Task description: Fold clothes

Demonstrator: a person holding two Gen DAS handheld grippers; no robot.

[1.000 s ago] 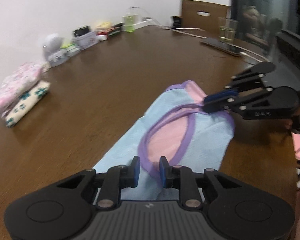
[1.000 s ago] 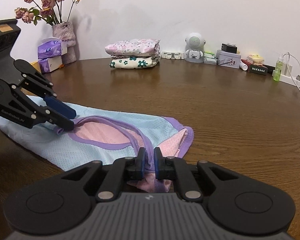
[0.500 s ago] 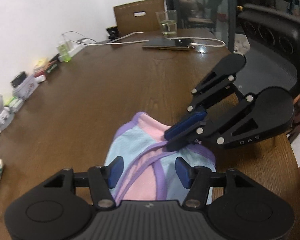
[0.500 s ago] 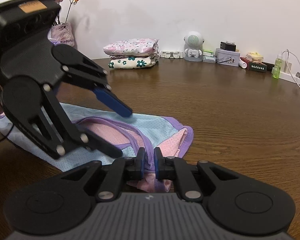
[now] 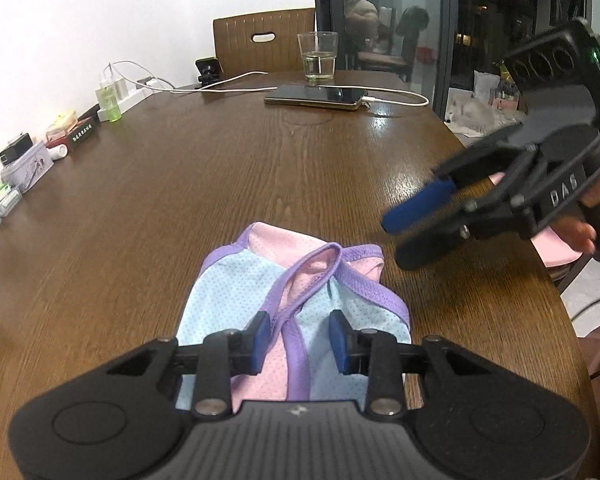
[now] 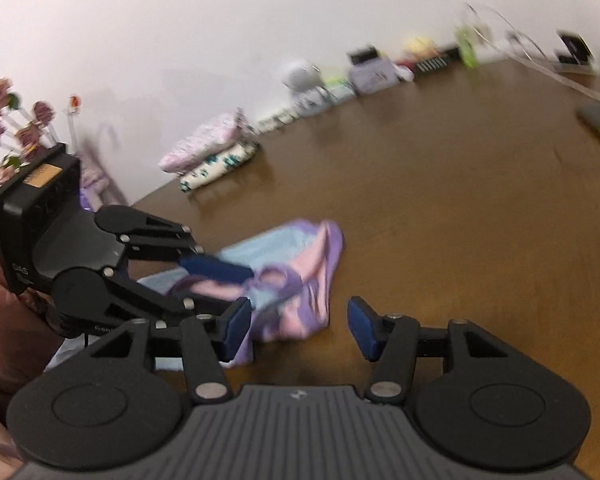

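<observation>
Lying near the front edge of the tabletop [image 5: 260, 168], the pale blue and pink garment [image 5: 300, 280] with purple trim is now a compact bundle, one half brought over the other, so a first fold looks done. It is not yet tidy: a purple-edged loop sticks up on top and the layers do not line up at the far end. Judging by the stack of folded clothes [image 6: 212, 152] by the wall, what remains is likely another fold or some smoothing, then setting the piece aside with the others.

The left tongs [image 5: 300, 340] hover over the near end of the bundle with the purple trim running between the pads; the jaws are closing, but a clear gap shows on both sides, so nothing is gripped yet. The right tongs [image 6: 298, 328] are off to the garment's side, jaws opening and empty, with bare wood between them.

Compared with a second ago, the garment was spread long across the tabletop and each pair of tongs pinched an end. Half a second ago the right tongs were still clamped on the pink edge while the left stood wide over the folded-over cloth. Since then the right tongs have let go and swung away, and its view is blurred.
</observation>
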